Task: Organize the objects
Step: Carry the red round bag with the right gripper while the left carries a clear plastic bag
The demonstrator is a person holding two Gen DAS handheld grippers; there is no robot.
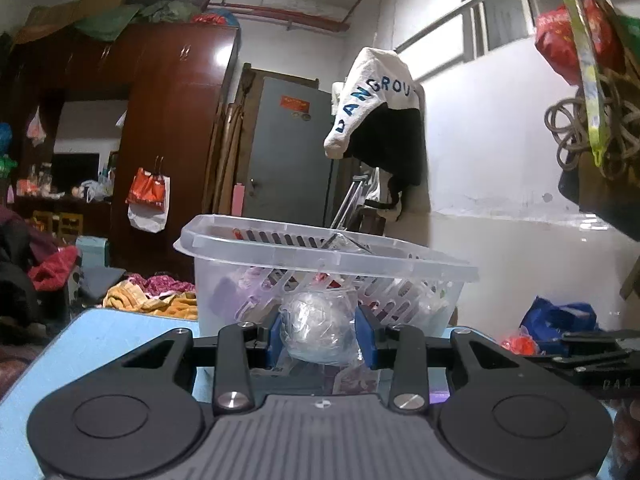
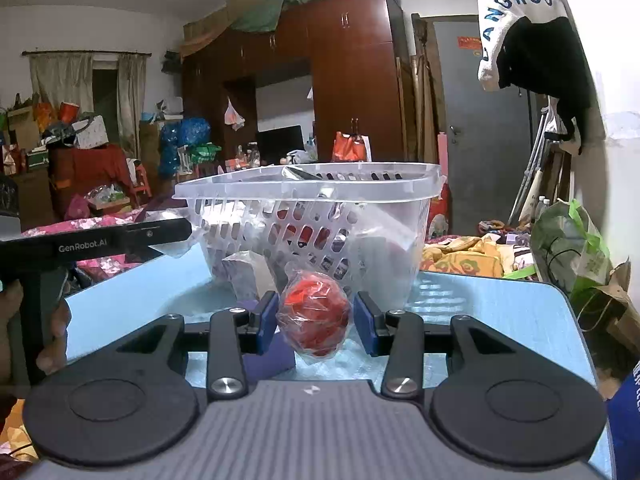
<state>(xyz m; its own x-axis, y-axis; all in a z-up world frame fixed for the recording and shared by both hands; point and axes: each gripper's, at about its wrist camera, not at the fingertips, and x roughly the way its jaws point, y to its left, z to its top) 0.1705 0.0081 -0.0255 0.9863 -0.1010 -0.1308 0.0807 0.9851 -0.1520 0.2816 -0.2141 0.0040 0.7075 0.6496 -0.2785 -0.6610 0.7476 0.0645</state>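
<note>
- The clear plastic basket (image 1: 328, 256) stands on the light blue table (image 1: 120, 332); it serves as the landmark here.
- The left gripper (image 1: 318, 336) sits just in front of the basket's near wall, with its 2 blue pads (image 1: 364, 334) pressed against a white ball wrapped in clear plastic (image 1: 318, 326), 1 pad on each side.
- That white ball is level with the lower part of the basket wall, outside the basket; whether it rests on the table cannot be told.
- The right gripper (image 2: 314, 320) is also just in front of the basket, at another wall. A red ball wrapped in clear plastic (image 2: 314, 316) lies between its 2 blue pads (image 2: 266, 322).
- The left pad touches the red ball's wrap; a thin gap shows at the right pad, so a firm clamp cannot be told.
- The red ball is outside the basket, close to its slotted wall.
- A dark purple box (image 2: 266, 360) lies on the table below the right gripper's left pad, in front of the basket.
- Inside the basket, packets and wrapped items show through the slots, too blurred to name.
- In the right wrist view, the left gripper's black body (image 2: 96, 240) reaches toward the basket from the left.
</note>
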